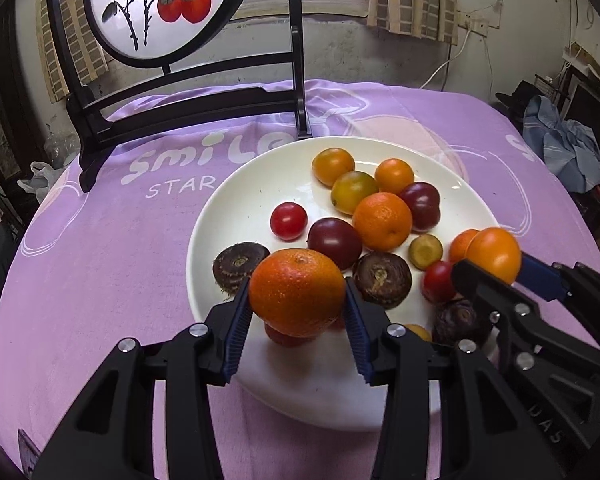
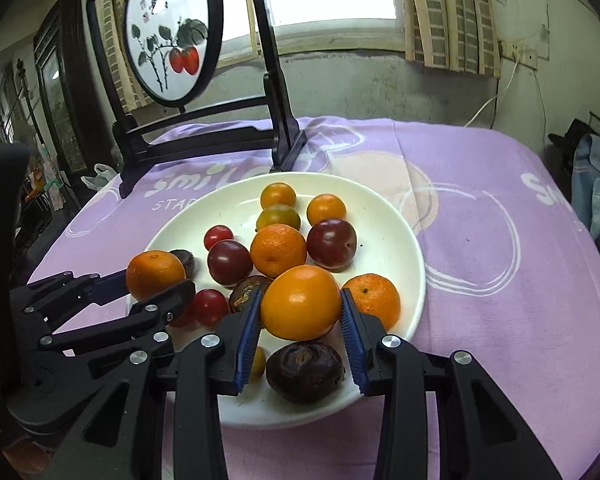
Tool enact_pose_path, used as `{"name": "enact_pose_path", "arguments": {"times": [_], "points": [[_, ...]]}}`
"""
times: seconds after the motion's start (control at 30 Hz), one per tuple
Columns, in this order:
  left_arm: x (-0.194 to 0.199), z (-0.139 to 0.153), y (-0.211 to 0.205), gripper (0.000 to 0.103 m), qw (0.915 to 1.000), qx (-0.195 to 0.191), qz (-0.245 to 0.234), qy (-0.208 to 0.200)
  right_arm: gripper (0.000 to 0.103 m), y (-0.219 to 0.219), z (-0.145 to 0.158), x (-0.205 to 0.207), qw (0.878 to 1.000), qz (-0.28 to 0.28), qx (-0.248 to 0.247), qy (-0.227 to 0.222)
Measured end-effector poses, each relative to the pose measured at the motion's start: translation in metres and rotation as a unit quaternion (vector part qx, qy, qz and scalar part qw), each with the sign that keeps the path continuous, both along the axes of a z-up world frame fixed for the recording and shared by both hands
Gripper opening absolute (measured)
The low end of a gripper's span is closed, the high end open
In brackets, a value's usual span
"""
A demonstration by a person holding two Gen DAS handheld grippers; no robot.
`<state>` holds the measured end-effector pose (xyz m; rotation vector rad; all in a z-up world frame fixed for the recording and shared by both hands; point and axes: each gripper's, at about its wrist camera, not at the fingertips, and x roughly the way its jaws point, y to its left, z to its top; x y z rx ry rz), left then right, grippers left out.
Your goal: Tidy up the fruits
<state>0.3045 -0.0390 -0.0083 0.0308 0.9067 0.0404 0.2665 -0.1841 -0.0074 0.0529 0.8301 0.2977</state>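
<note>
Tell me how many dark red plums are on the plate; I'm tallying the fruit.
2. One plum lies just left of the middle mandarin, the other plum just right of it, both on the plate. More may be hidden near the front.

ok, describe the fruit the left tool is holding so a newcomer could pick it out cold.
Start at the white plate on the purple cloth. Over its near left edge, the left tool is shut on a mandarin, lifted above the other fruit. Its deep orange skin is rough and pitted with a stem dimple on top, unlike the smooth, paler orange fruit in the right tool.
</note>
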Motion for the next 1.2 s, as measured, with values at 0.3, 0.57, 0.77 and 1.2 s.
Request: {"name": "enact_pose_path", "arguments": {"times": [0.3, 0.57, 0.77, 1.2], "points": [[-0.017, 0.011, 0.009, 0.085, 0.9993, -0.009, 0.023, -0.028, 0.053, -0.019, 0.013, -0.019, 1.0, -0.009, 0.013, -0.018], [-0.067, 0.017, 0.004, 0.094, 0.9994, -0.015, 0.01, -0.028, 0.079, -0.025, 0.013, -0.078, 1.0, -0.01, -0.015, -0.011], [-0.12, 0.016, 0.002, 0.096, 0.9992, -0.002, 0.004, -0.039, 0.093, -0.023, -0.002, -0.124, 0.999, -0.016, -0.04, 0.014], [-0.206, 0.007, 0.012, 0.098, 0.999, -0.025, 0.001, -0.036, 0.093, -0.022, -0.009, -0.186, 0.999, -0.015, -0.043, 0.029]]}}
